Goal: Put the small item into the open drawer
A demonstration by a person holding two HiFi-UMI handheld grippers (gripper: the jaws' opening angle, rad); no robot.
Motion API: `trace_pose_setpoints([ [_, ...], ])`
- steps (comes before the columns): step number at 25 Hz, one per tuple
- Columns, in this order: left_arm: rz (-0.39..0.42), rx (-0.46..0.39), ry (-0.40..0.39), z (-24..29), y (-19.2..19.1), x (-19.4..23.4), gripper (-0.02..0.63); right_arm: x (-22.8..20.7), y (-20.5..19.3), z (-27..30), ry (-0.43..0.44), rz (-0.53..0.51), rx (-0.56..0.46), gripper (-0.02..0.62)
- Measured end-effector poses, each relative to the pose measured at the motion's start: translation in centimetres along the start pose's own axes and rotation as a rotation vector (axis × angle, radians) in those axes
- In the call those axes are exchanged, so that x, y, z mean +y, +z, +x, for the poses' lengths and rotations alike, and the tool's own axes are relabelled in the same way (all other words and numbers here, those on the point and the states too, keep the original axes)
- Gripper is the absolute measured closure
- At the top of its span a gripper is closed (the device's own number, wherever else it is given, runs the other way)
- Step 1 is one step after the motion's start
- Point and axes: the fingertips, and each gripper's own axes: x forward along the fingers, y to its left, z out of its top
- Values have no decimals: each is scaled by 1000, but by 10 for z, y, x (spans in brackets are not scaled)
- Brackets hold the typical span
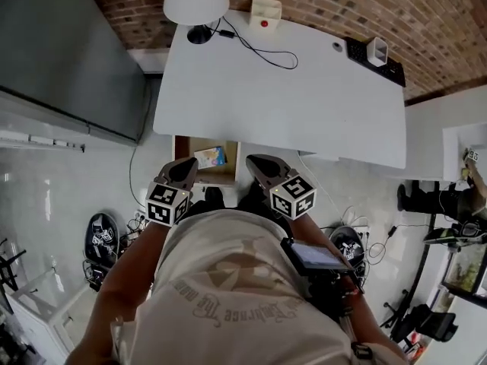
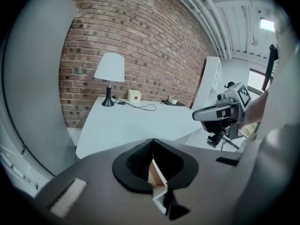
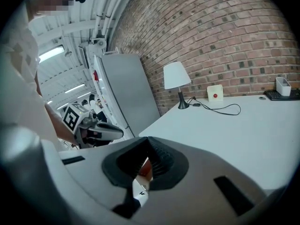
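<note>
Below the tabletop (image 1: 304, 90) edge, the small item (image 1: 211, 157) lies inside the open drawer (image 1: 190, 147). Left tongs (image 1: 185, 164) and right tongs (image 1: 256, 161) are closed and empty. Placement appears complete.

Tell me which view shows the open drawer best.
Head view: it looks down into the drawer, a small packet lying inside. Both gripper views look across the desk top; at most a wooden sliver shows there.
</note>
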Motion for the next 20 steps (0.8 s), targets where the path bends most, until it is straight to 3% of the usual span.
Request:
trace_pose_setpoints([
  [13,-48,-66,43,-36,-1,17,600,26,10,5,20,-29,-15,589],
  [20,-43,-58,37,-41,2,8,599,26,16,-3,12,-18,-18,589],
])
